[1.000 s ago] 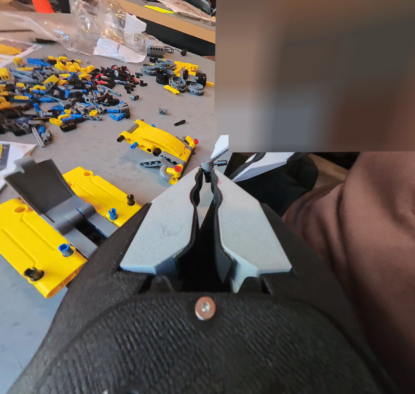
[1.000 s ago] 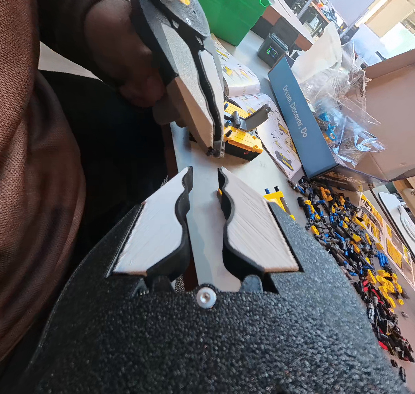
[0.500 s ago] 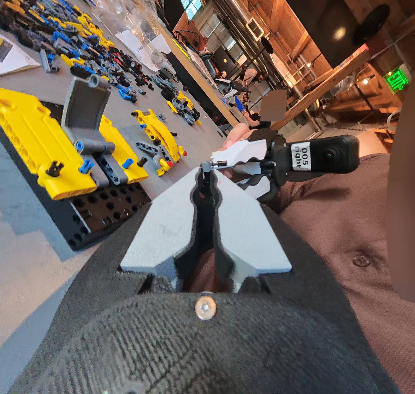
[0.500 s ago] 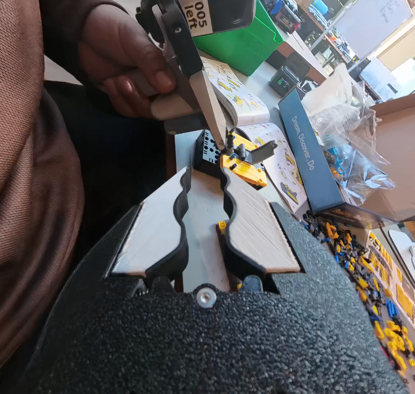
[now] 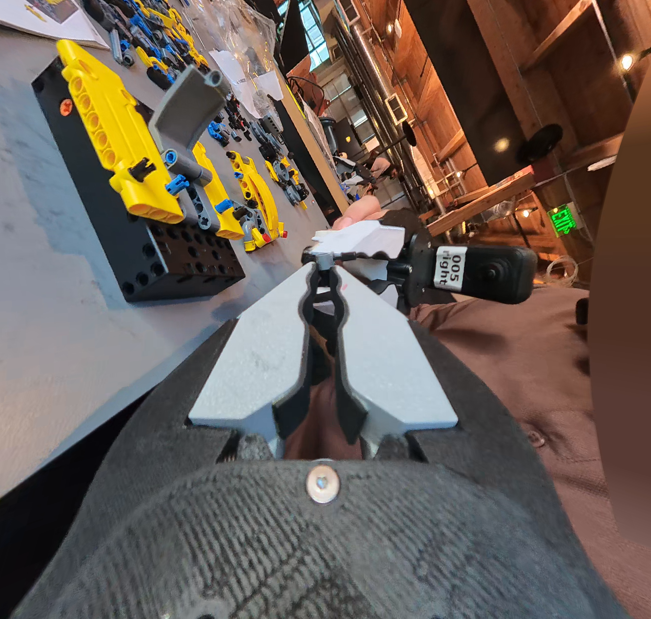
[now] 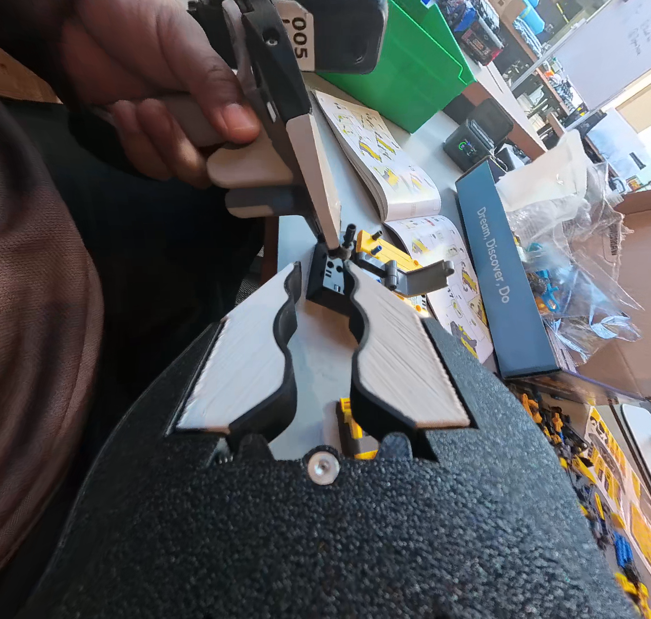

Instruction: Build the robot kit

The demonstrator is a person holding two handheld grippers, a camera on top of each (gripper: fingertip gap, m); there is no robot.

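While the left claw [image 5: 322, 274] is clenched on one small grey connector [image 5: 323, 259] with black pins, pinched right at its tips, the right claw [image 6: 322, 267] stands released. Its fingers are spread, and the connector sits just off its right fingertip. Whether that finger touches the piece, we cannot tell. A hand [image 6: 158, 84] grips the left claw's handle. Both claws hang off the near edge of the grey surface [image 5: 53, 320], tip to tip, so we count two claws and one held piece.

Beyond and to the left of the left claw lies one black perforated base block [image 5: 116, 221]. On it we count two yellow panels [image 5: 105, 137], one upturned grey curved panel [image 5: 186, 108] between them and three blue pins [image 5: 176, 184]. This much looks assembled, and the connector is not yet joined to it. Farther on lies one yellow curved sub-assembly [image 5: 257, 193], apart from the block.

Farther again is a heap of loose parts [image 5: 151, 27], too many to count. Past the right claw we see one open instruction booklet [image 6: 380, 154], one dark blue box [image 6: 500, 278], clear bags [image 6: 570, 256] and one green bin [image 6: 405, 59].
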